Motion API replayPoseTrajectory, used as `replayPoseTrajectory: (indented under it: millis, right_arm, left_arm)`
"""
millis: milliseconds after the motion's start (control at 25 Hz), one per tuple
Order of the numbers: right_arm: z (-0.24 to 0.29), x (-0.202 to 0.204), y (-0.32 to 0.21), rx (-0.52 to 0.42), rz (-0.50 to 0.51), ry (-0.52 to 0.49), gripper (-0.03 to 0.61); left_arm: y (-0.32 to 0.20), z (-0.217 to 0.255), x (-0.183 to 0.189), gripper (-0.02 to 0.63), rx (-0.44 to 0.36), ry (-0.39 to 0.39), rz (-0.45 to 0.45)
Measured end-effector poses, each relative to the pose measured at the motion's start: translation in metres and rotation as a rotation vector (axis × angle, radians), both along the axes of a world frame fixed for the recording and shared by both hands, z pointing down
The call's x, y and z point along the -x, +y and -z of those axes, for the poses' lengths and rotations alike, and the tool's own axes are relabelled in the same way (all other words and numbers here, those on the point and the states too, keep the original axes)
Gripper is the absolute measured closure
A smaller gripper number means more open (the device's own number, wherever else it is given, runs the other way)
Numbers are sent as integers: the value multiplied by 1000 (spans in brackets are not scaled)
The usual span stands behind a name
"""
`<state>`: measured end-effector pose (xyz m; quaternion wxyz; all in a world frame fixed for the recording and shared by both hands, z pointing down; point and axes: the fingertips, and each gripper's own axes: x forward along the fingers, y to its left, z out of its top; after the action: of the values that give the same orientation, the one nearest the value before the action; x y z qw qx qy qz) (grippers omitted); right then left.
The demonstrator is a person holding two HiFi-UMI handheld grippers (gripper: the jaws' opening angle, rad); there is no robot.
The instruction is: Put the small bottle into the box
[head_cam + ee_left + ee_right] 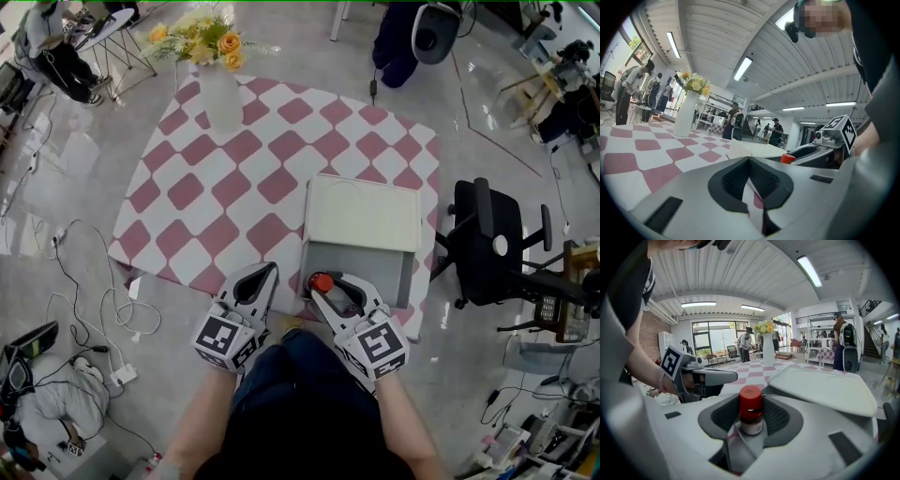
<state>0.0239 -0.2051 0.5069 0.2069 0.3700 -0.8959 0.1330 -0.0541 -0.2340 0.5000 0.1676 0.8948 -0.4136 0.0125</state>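
Right gripper view: right claw [751, 400] clamps small bottle [751, 415], beside box [820, 386].

- Bright, even indoor light from ceiling strip lights [744, 68].
- Head view: glare on glossy floor [487, 108] toward 1 o'clock; shadows soft.
- Gripper views: strong fisheye bending, black corners; nearest surfaces slightly blurred.

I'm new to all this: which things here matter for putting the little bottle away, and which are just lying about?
Part of the job: small bottle, held by the right gripper; the open box.
Just lying about: vase of flowers; office chair; floor cables.
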Motion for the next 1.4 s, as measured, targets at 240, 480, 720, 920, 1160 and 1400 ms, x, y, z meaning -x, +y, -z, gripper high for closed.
replayPoseTrajectory:
  millis: [240,480,720,920,1160,1400]
  right_arm:
    - [1,2,2,1,5,-10,387]
    - [2,3,4,-1,8,-7,387]
    - [4,1,6,8,-4,-31,367]
    - [5,-3,9,12,-12,-38,367]
    - [3,-20,22,15,-50,-34,390]
    - [9,-43,27,-3,-140,-79,442]
  left_arm:
    - [6,-4,3,612,9,1,3]
    - [9,-2,5,612,7,-1,4]
    - [14,-1,4,612,13,9,-3]
    - [15,0,4,612,11,11,-1]
    - [22,0,-3,612,8,8,-18]
    - [26,4,-9,612,2,2,-38]
